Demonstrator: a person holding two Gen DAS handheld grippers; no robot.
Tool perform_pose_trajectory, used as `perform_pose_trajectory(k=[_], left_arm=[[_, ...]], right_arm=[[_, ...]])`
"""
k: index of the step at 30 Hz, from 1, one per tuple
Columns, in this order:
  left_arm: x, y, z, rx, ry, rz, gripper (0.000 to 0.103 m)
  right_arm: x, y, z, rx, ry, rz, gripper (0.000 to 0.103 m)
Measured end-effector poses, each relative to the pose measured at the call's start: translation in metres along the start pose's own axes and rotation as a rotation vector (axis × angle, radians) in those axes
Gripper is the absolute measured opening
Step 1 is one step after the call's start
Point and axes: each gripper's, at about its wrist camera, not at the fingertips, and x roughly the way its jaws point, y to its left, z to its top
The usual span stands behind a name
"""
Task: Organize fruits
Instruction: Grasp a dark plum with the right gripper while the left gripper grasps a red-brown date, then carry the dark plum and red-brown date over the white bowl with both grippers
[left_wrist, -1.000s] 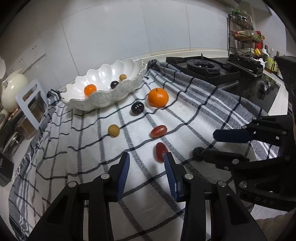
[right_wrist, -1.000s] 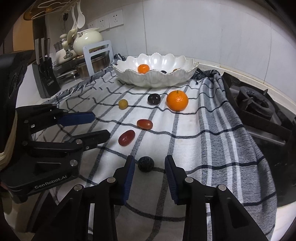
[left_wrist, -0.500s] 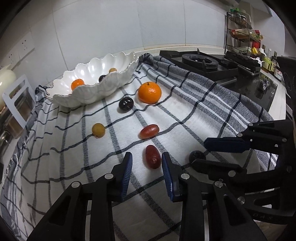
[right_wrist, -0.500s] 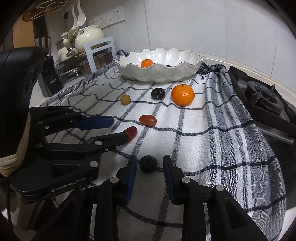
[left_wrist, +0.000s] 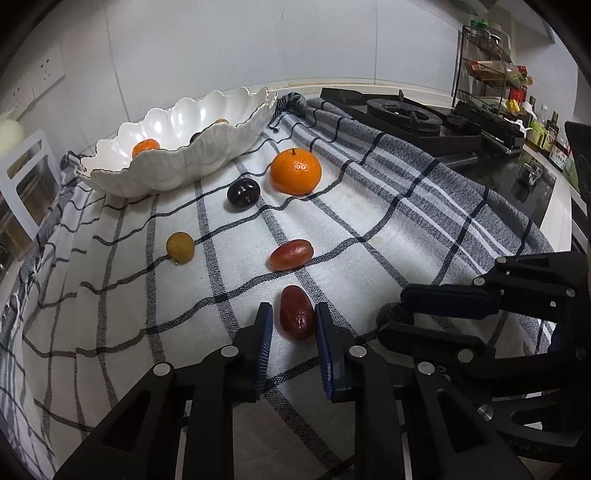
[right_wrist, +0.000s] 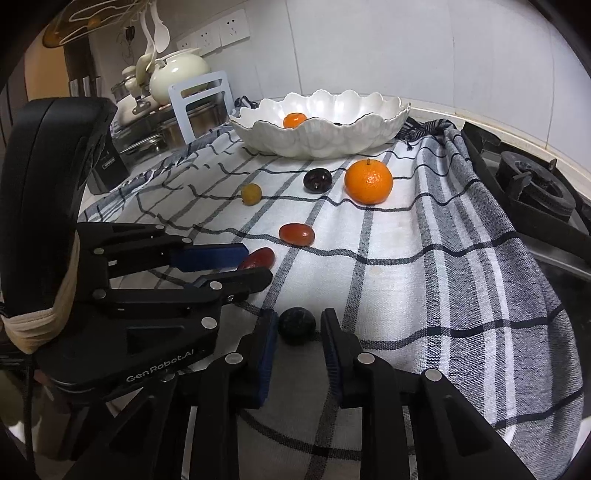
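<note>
Grippers, both parted: left gripper (left_wrist: 293, 322) straddling oblong dark-red fruit (left_wrist: 296, 312), right gripper (right_wrist: 299, 326) straddling round black fruit (right_wrist: 296, 325); centring before closing advised.

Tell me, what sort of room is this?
Most likely a home kitchen counter: a gas stove burner sits beside the checked cloth, steel pots stand by the tiled wall, and a spice rack stands beyond.

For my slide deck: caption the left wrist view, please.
Left gripper open around a red fruit on the cloth, bowl behind.
</note>
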Motion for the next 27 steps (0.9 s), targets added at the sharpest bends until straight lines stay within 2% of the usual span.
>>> perform_pose_trajectory(k=[2, 13, 27], left_arm=[[0.0, 0.0, 0.0, -0.008, 0.001, -0.006, 0.019], [-0.012, -0.001, 0.0, -0.046, -0.021, 0.013, 0.018], [-0.048, 0.007, 0.009, -0.129, -0.095, 0.055, 0.018]], right_arm=[[0.0, 0.0, -0.001, 0.004, 0.003, 0.008, 0.023], [-0.009, 0.0, 0.001, 0.014, -0.02, 0.006, 0.022], [-0.033, 0.0, 0.023, -0.003, -0.105, -0.012, 0.022]])
